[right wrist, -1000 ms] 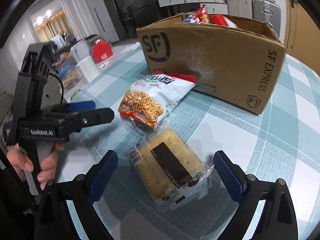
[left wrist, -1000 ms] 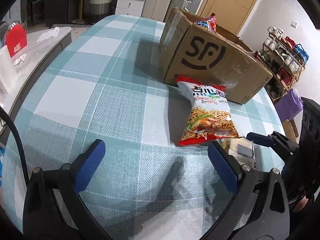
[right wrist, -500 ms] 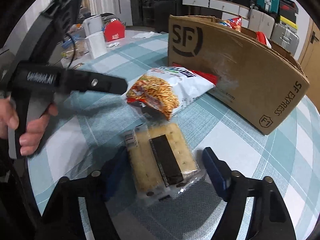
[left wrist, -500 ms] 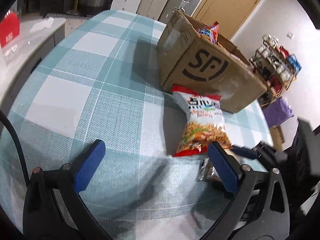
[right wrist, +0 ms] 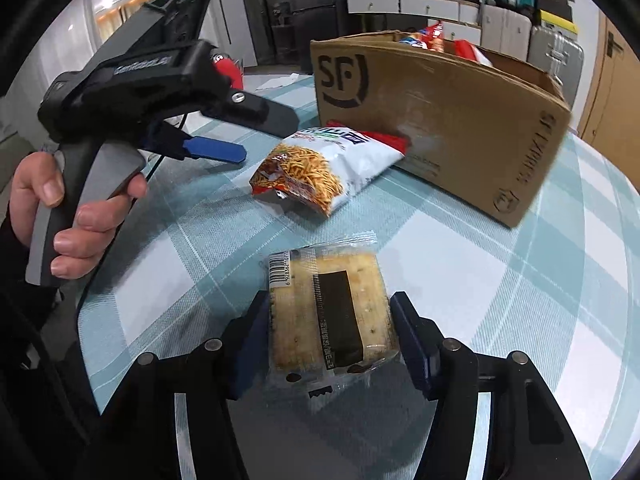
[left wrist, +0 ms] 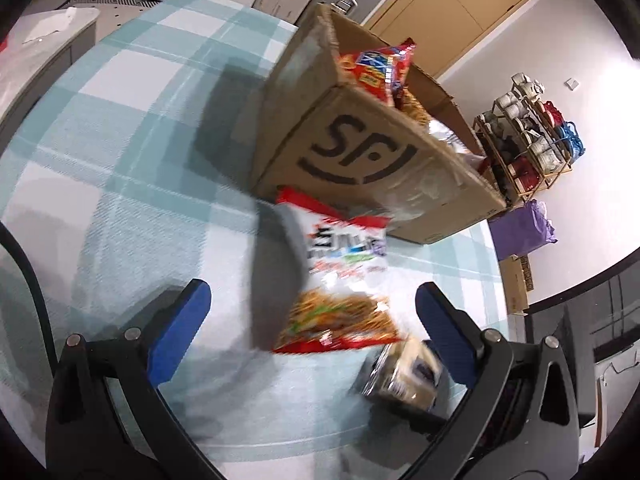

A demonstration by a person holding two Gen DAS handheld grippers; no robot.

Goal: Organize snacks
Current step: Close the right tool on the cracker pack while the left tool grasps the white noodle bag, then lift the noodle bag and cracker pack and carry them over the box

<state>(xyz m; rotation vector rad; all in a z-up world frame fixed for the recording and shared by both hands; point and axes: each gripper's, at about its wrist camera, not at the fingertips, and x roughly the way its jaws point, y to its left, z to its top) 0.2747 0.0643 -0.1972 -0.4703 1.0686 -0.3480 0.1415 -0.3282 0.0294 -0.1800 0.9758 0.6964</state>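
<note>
The right tongs [right wrist: 328, 344] are closing on a clear-wrapped cracker pack [right wrist: 330, 312], pads at both its sides, on the checked tabletop [right wrist: 500, 280]. The left tongs [left wrist: 308, 324] stand spread above a noodle-snack bag [left wrist: 340, 280]; beyond it sits the cardboard box [left wrist: 360, 148].

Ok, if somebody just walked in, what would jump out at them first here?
Probably the big SF cardboard box, snack bags poking out, on the teal checked table. In front lies a noodle snack bag; nearer, the right gripper is closing around a clear cracker pack.
</note>
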